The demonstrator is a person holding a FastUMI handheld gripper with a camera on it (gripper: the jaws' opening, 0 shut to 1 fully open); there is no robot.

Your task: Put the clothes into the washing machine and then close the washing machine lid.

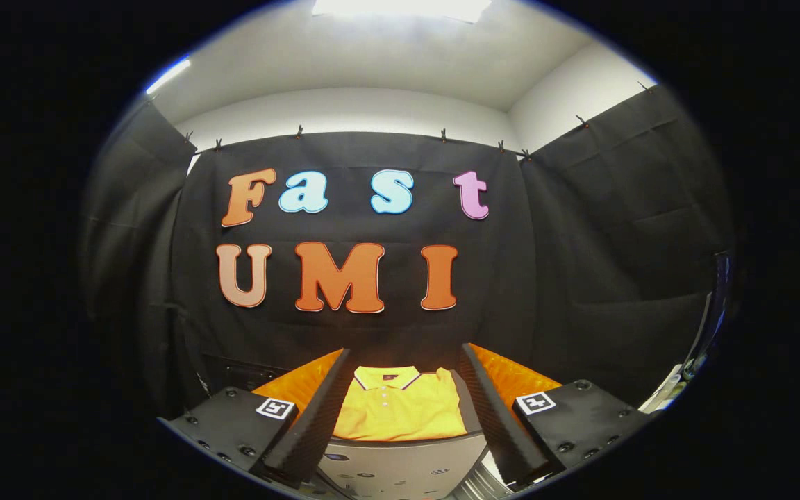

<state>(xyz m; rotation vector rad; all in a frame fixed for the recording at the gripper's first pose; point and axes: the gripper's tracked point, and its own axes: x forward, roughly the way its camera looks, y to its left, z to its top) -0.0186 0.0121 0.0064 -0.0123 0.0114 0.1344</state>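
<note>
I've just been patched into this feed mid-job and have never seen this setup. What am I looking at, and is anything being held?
The camera rides on a hand-held tool and looks forward along its two fingers, the dark bars at the bottom. They stand apart, open, gripping nothing. Seen between them, just ahead, a yellow polo shirt lies flat and folded, collar away from you. An orange surface shows on either side of it. A grey panel, possibly the washing machine, sits nearest. Black cloth walls the booth.

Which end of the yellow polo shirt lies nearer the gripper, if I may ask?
The polo shirt's hem; its collar points away, between the open gripper fingers.
</note>
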